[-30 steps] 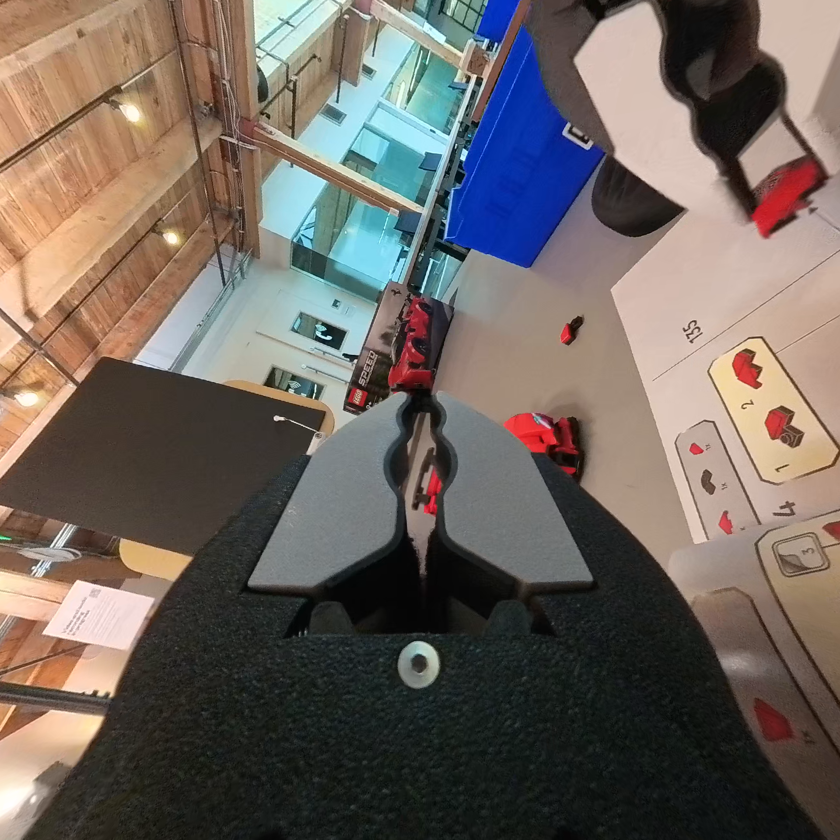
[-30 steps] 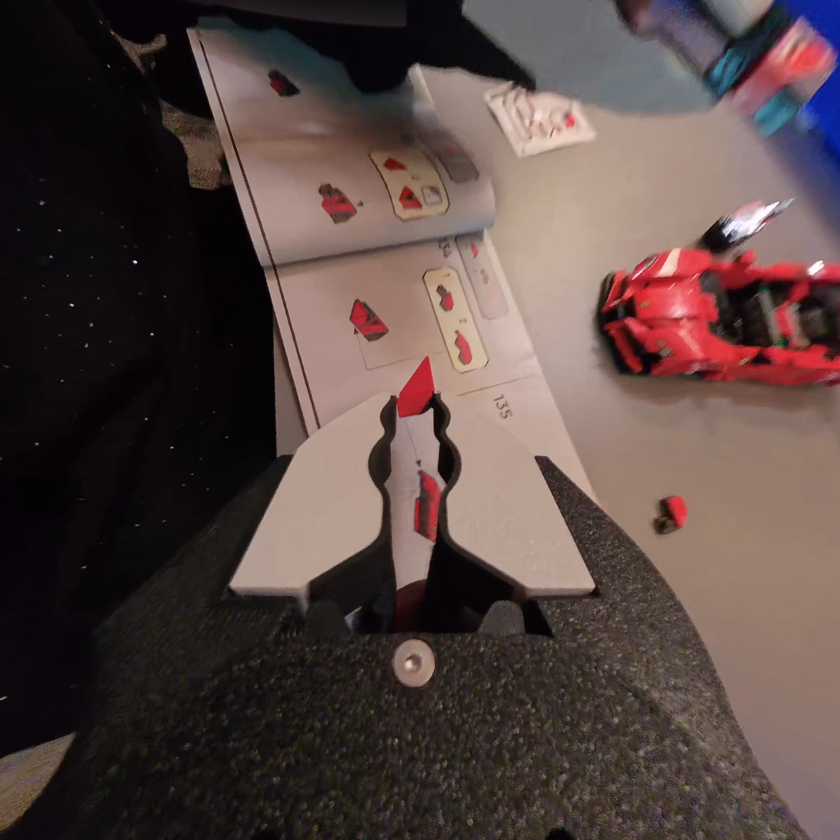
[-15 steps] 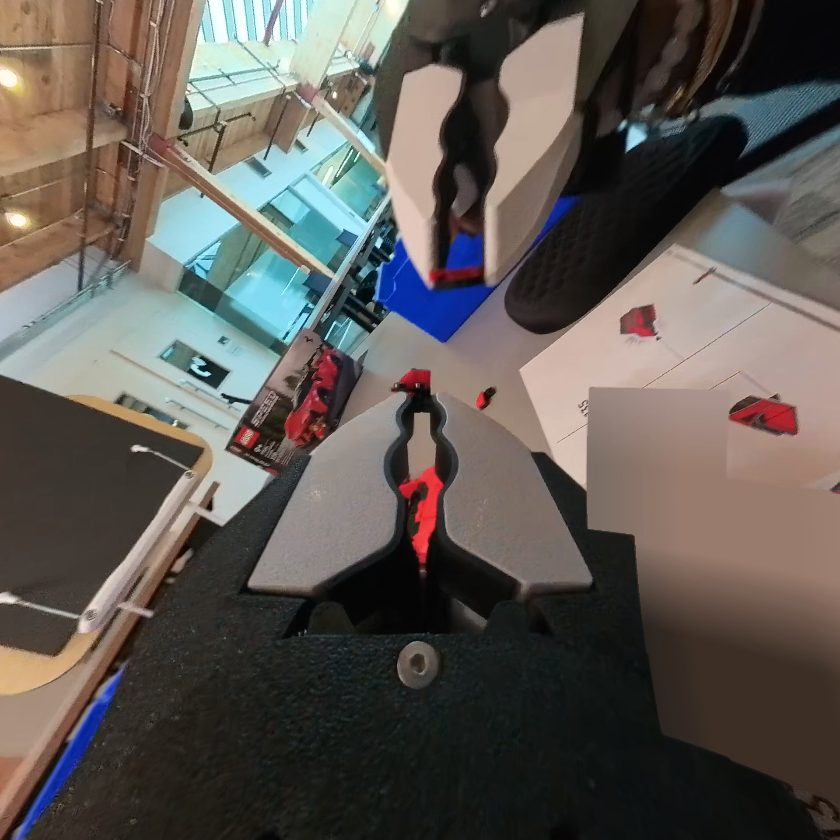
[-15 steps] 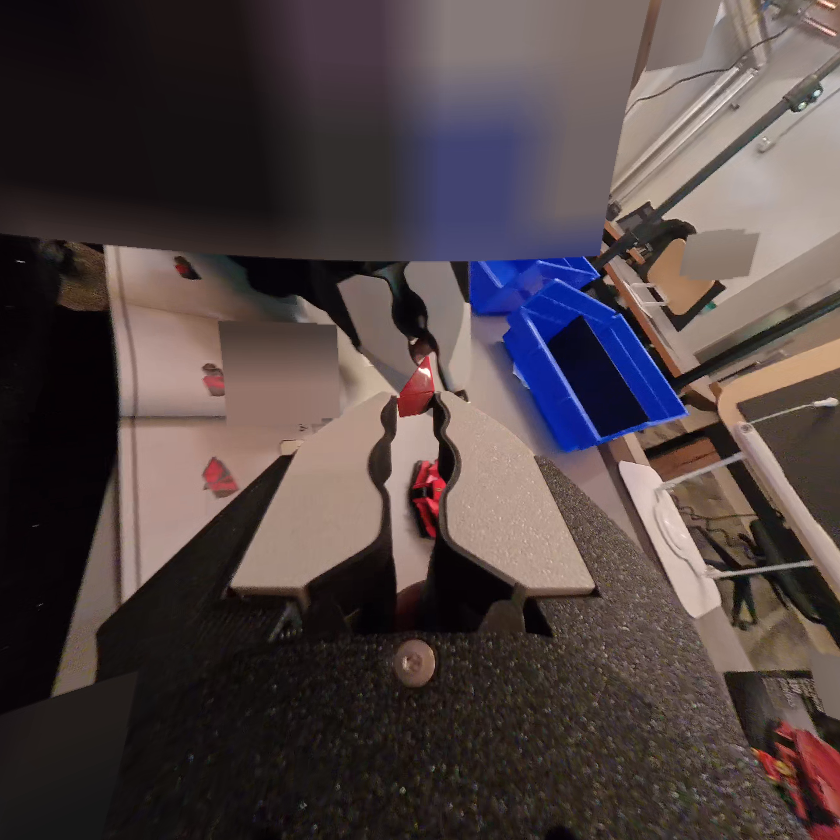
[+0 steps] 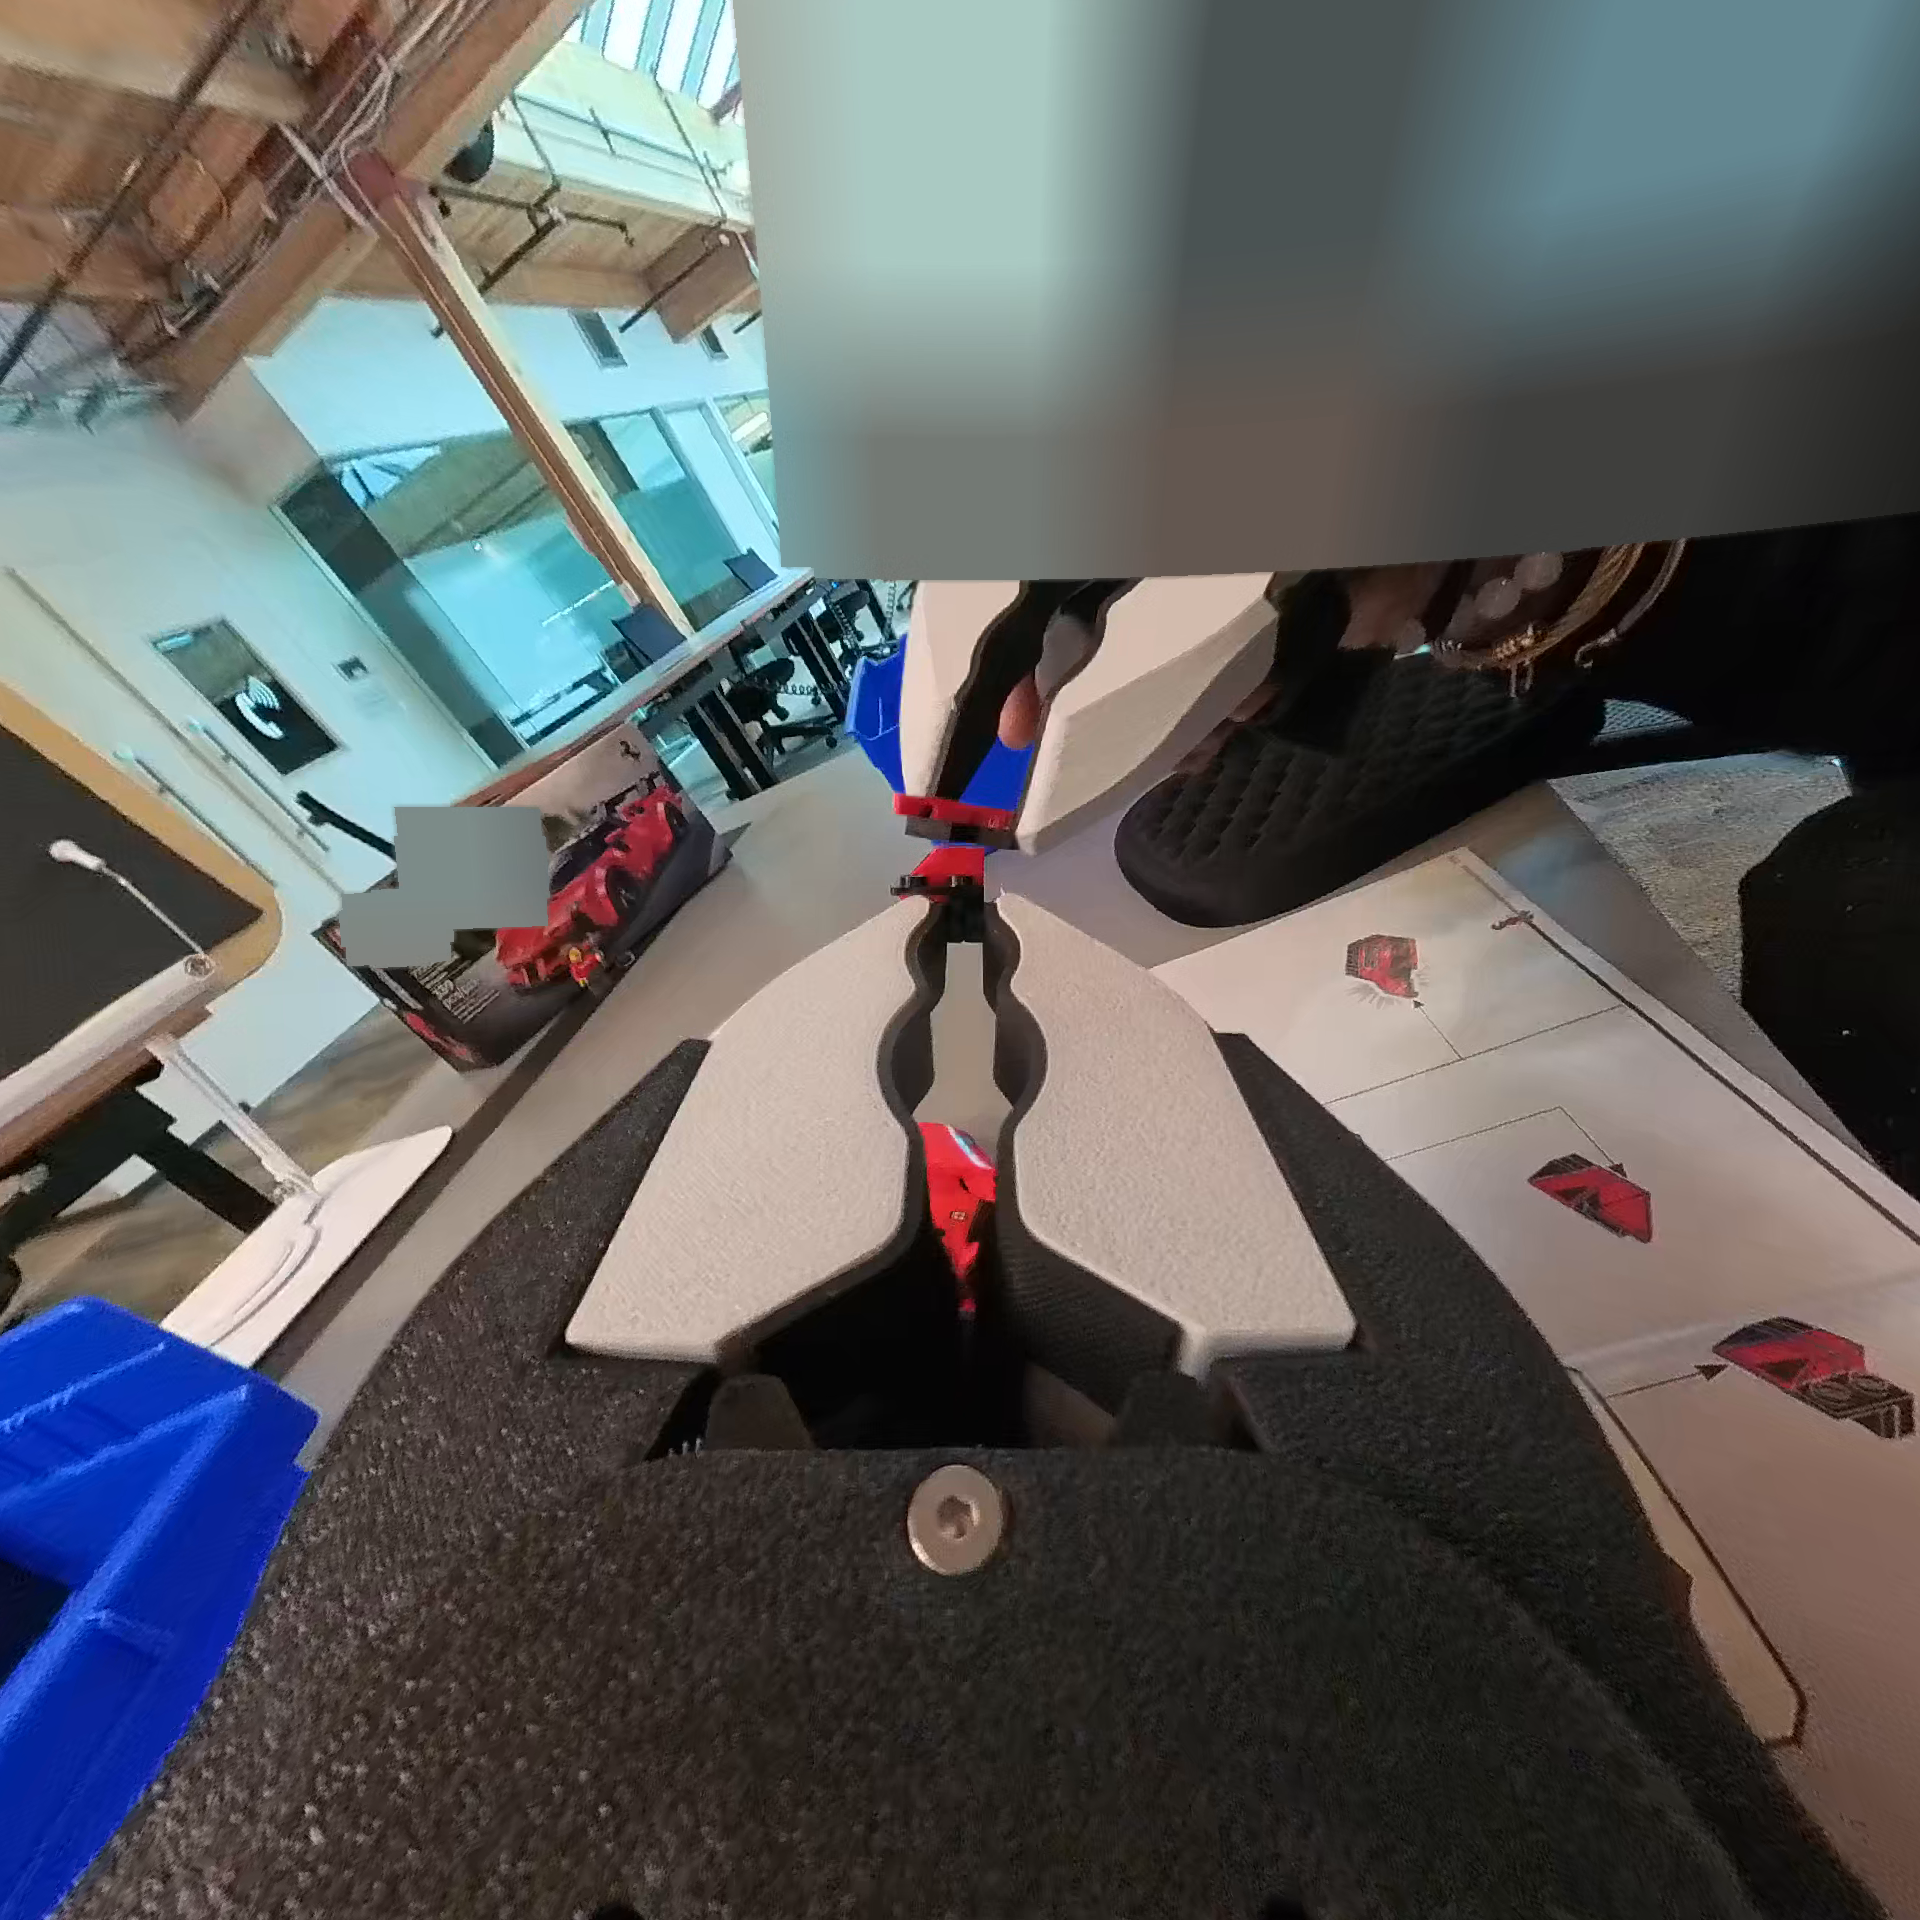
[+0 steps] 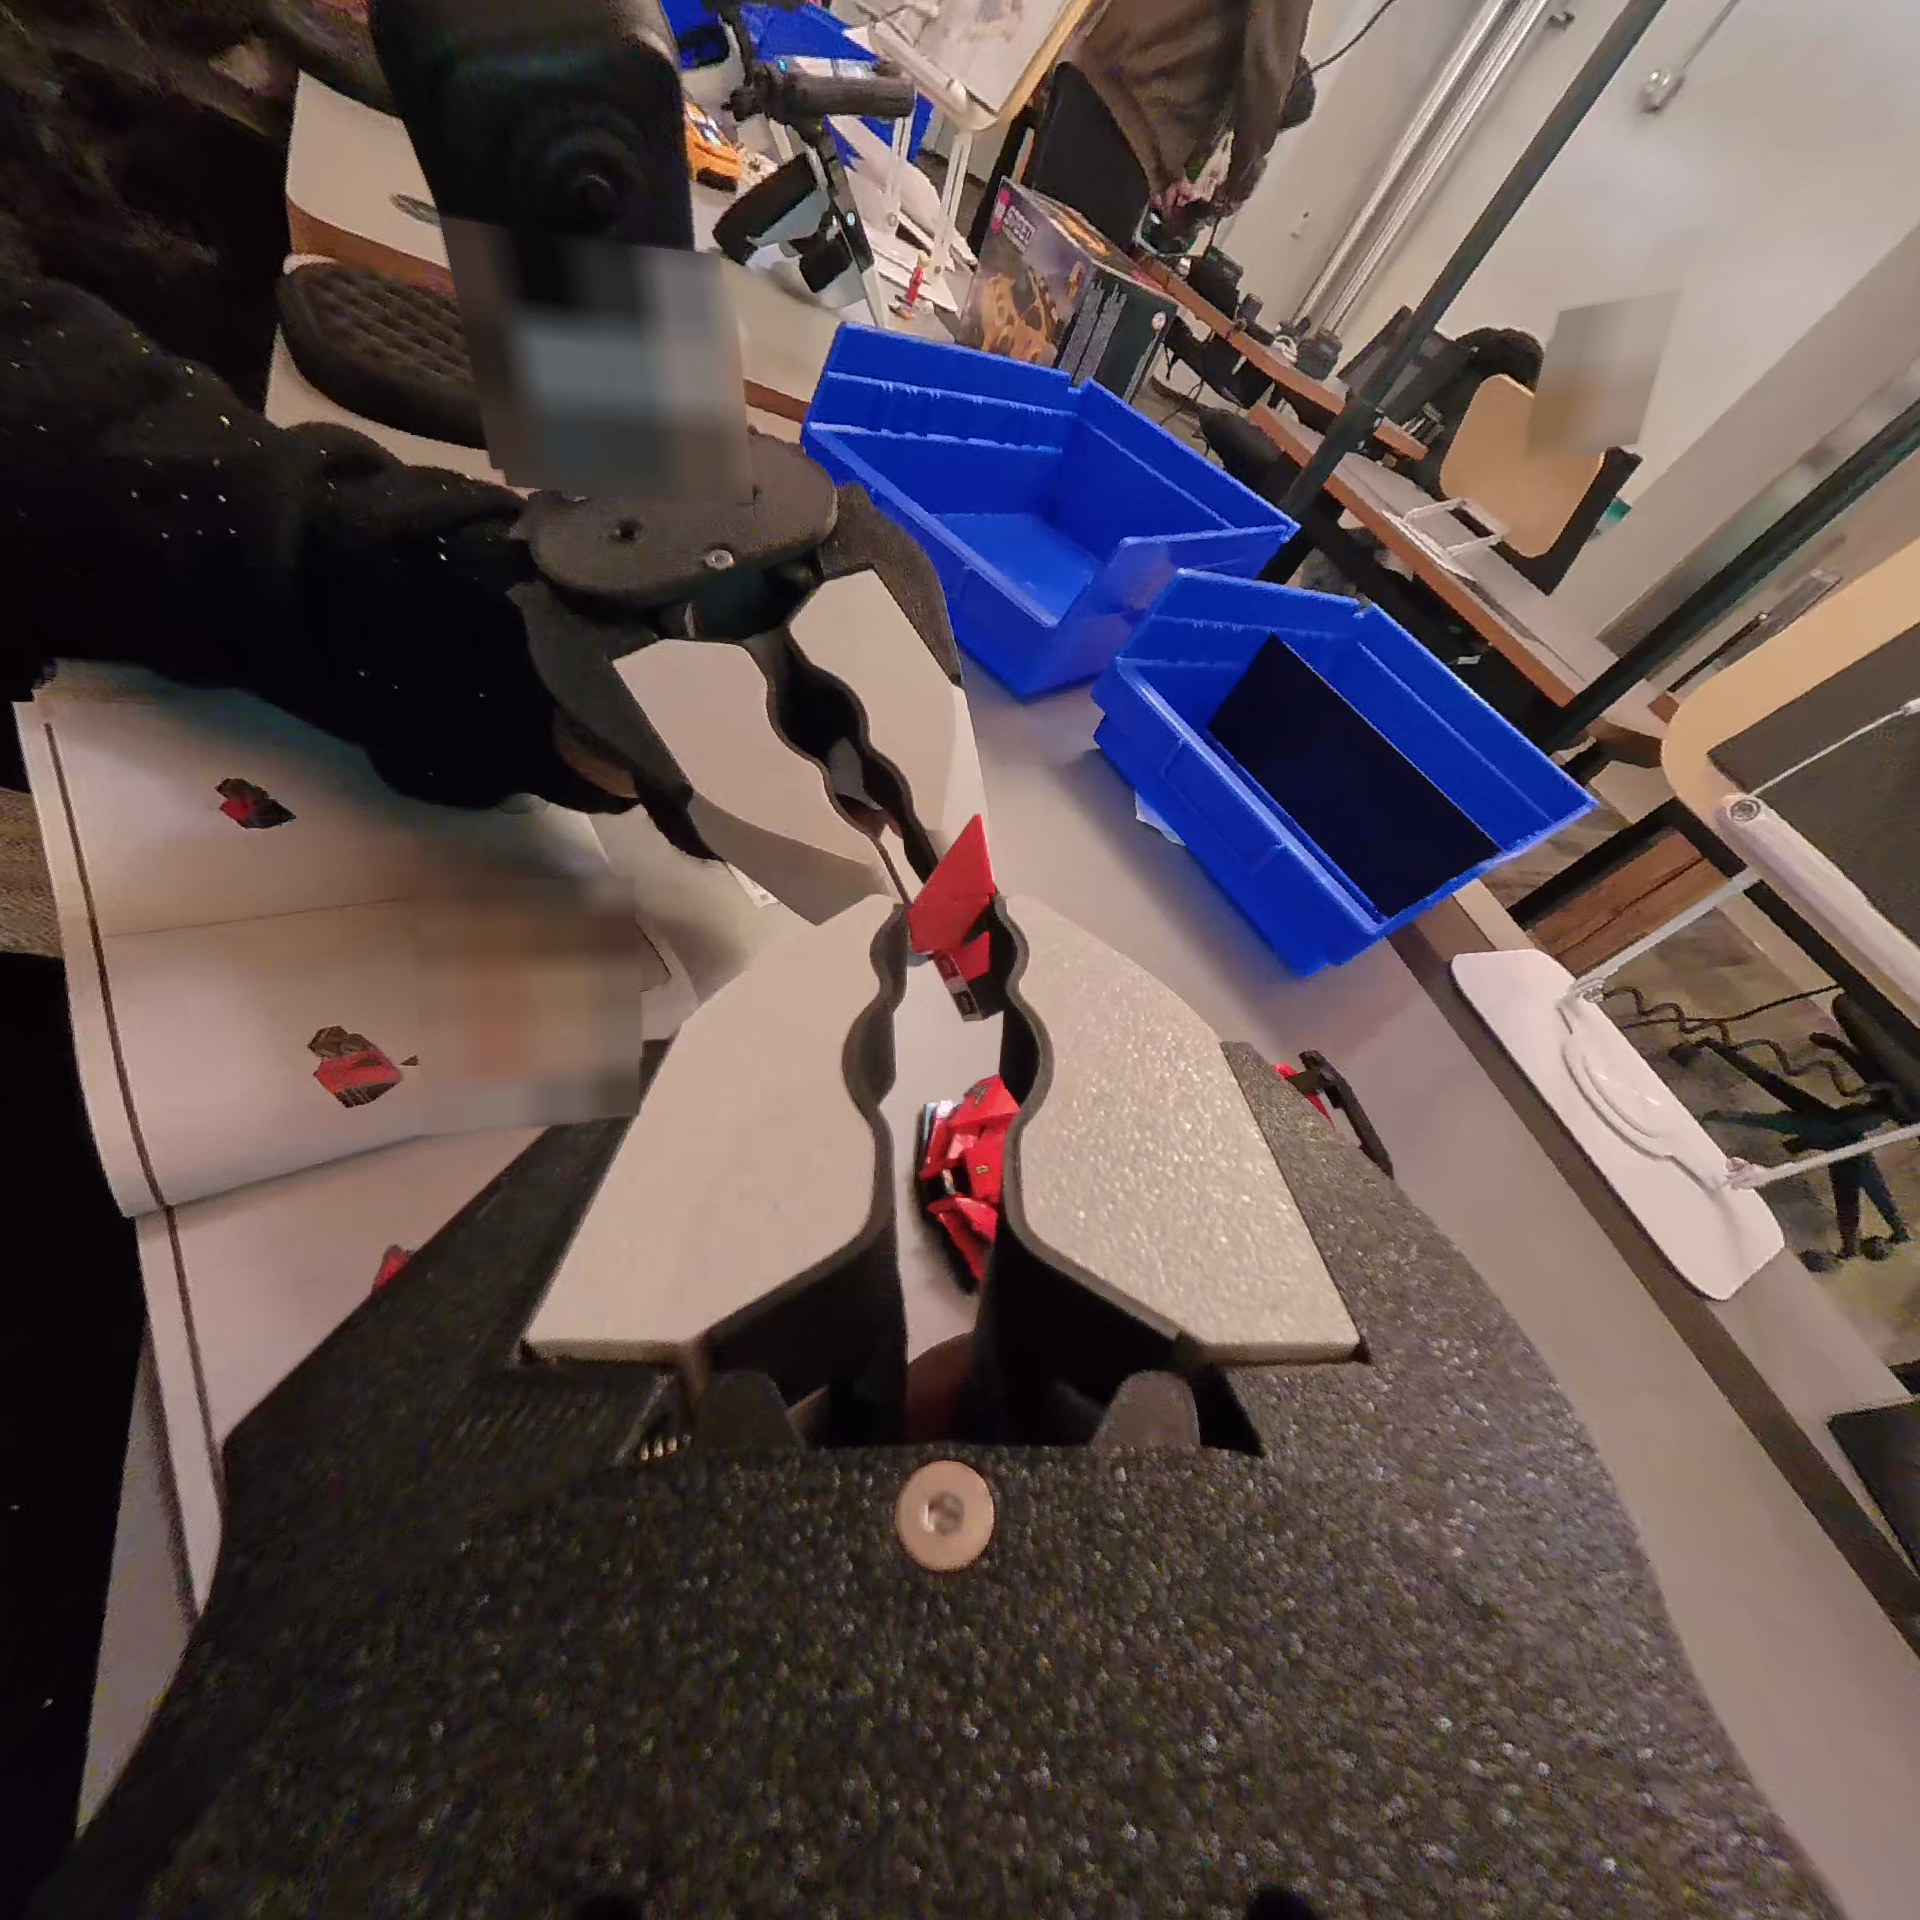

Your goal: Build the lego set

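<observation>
Gripping a red wedge piece [image 6: 956, 914] at its tips, the right gripper [image 6: 951, 940] meets the left gripper [image 5: 954, 914], which pinches what looks like a small red-and-black piece [image 5: 940, 878]. Both pieces are held tip to tip above the open instruction booklet [image 5: 1558, 1091]. Below, the red lego car [image 6: 966, 1164] rests on the grey table [image 6: 1143, 883] near two blue bins [image 6: 1340, 769].

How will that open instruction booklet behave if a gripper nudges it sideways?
The instruction booklet is thin paper lying flat on the grey table, so it would probably slide easily. Its pages curve at the fold, so they would likely flop or buckle instead of moving stiffly. It looks light.
</observation>
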A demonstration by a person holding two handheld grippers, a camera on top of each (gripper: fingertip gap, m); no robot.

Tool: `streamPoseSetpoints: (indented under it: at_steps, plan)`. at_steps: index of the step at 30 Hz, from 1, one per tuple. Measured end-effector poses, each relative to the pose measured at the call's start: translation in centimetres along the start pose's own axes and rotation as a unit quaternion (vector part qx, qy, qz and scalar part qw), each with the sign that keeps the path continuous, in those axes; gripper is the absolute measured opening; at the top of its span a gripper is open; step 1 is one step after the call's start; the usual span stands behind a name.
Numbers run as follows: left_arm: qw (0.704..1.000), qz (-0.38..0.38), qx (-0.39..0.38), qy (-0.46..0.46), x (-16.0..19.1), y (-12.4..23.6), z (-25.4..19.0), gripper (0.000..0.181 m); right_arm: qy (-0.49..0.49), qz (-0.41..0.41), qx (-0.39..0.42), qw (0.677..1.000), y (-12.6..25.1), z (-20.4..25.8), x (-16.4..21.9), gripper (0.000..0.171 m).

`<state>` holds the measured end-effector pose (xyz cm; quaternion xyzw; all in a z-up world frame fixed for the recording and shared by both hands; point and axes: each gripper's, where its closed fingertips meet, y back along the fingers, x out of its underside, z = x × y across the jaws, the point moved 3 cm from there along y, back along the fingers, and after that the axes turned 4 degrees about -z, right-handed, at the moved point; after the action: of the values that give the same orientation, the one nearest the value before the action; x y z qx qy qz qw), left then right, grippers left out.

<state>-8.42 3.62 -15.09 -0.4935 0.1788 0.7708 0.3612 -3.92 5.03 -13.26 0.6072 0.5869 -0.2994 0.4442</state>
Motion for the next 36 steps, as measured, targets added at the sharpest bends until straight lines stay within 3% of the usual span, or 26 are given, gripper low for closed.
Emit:
streamPoseSetpoints:
  at_steps: [11, 36]
  plan:
    - [0.999, 0.029, 0.010, 0.017, 0.5, -0.2, 0.0, 0.007, -0.073, 0.002, -0.037, 0.997, -0.2, 0.1, 0.8, 0.015]
    - [0.999, -0.008, 0.024, -0.025, -0.4, 0.1, -0.9, 0.006, 0.061, 0.053, -0.073, 0.994, 0.1, 1.1, -0.2, 0.015]
